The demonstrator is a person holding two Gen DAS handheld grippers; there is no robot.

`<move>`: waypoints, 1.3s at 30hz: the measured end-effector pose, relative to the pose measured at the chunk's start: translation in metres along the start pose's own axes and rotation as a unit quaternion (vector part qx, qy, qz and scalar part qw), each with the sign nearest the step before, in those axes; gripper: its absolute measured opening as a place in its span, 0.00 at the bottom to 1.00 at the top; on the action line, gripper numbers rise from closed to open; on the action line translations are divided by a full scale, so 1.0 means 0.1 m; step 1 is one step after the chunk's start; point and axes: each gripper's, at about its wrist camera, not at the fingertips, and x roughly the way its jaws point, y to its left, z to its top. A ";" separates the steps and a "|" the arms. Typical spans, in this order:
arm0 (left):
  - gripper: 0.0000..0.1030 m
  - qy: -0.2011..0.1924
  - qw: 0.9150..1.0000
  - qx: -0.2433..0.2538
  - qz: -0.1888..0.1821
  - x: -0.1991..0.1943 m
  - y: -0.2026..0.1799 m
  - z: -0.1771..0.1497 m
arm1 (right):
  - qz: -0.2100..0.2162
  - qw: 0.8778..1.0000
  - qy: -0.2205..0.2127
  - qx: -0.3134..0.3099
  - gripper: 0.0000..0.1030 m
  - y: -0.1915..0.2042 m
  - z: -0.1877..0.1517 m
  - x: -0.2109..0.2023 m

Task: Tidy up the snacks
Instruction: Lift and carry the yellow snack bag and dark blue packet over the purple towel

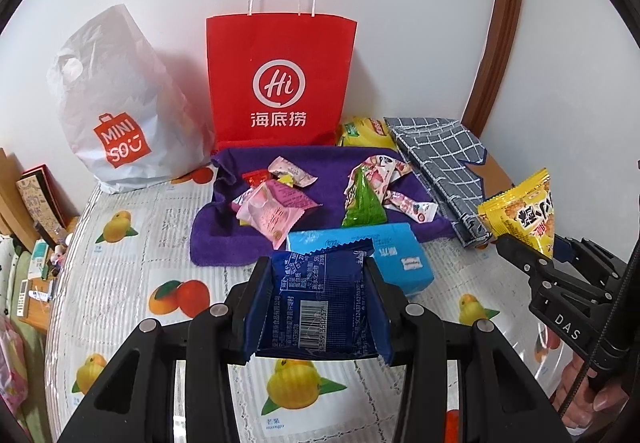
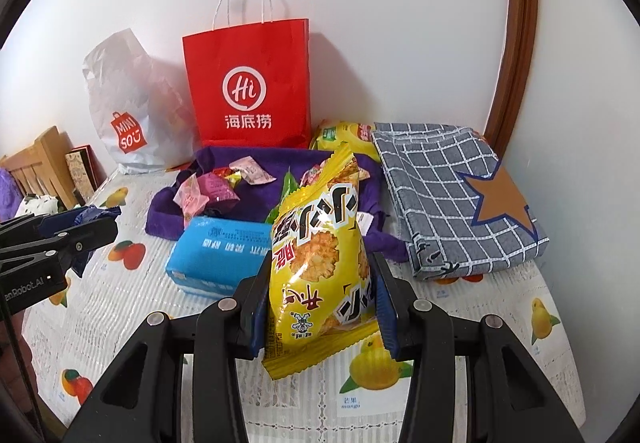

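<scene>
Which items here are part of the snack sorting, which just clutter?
Job:
blue packet in left tongs
yellow packet in right tongs
loose snacks on purple towel
red bag

Clutter:
checked cloth
blue tissue pack
white bag

Left wrist cam sits just behind the left gripper [image 1: 316, 299] and looks forward and down along its jaws, very near the dark blue packet [image 1: 316, 303] between them. Beyond the jaw tips it faces the red paper bag [image 1: 280, 79] at the wall. Right wrist cam does the same behind the right gripper [image 2: 320, 291], close to the yellow snack bag [image 2: 320, 255] between its jaws. Both views share the purple cloth [image 1: 224, 243], blue box [image 1: 404, 255], white plastic bag [image 1: 116, 103] and checked cloth [image 1: 444, 163]. Each cam also sees the other gripper, off to the side of its own jaws.
</scene>
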 end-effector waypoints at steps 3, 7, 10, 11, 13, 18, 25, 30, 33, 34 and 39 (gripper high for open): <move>0.41 0.000 1.000 0.002 0.000 0.03 0.01 0.07 | -0.004 1.000 -0.002 -0.001 0.43 0.01 0.08 0.02; 0.40 -0.001 1.000 0.001 0.002 0.07 0.04 0.14 | -0.004 1.000 -0.004 -0.003 0.43 0.02 0.18 0.06; 0.40 -0.001 1.000 -0.002 0.002 0.10 0.07 0.21 | -0.004 1.000 -0.004 -0.005 0.43 0.04 0.27 0.11; 0.40 -0.002 1.000 -0.002 0.003 0.11 0.08 0.24 | -0.003 1.000 -0.004 -0.006 0.43 0.04 0.30 0.13; 0.40 -0.003 1.000 -0.002 0.004 0.13 0.09 0.30 | -0.002 1.000 -0.005 -0.008 0.43 0.06 0.36 0.16; 0.40 -0.004 1.000 -0.001 0.003 0.22 0.13 0.47 | 0.001 1.000 -0.006 -0.011 0.43 0.08 0.52 0.28; 0.41 -0.009 1.000 0.001 0.007 0.39 0.19 0.75 | 0.009 1.000 -0.008 -0.007 0.43 0.10 0.78 0.52; 0.40 -0.009 1.000 0.000 0.014 0.55 0.25 0.93 | 0.017 1.000 -0.006 -0.008 0.43 0.09 0.97 0.72; 0.40 -0.008 1.000 -0.005 0.020 0.67 0.33 1.01 | 0.013 1.000 -0.005 -0.008 0.43 0.08 1.09 0.85; 0.40 -0.006 1.000 -0.009 0.019 0.71 0.37 1.04 | 0.012 1.000 -0.005 -0.007 0.43 0.07 1.12 0.88; 0.40 0.003 0.999 -0.029 0.022 0.92 0.53 1.17 | 0.012 1.000 -0.004 -0.001 0.43 0.02 1.26 1.06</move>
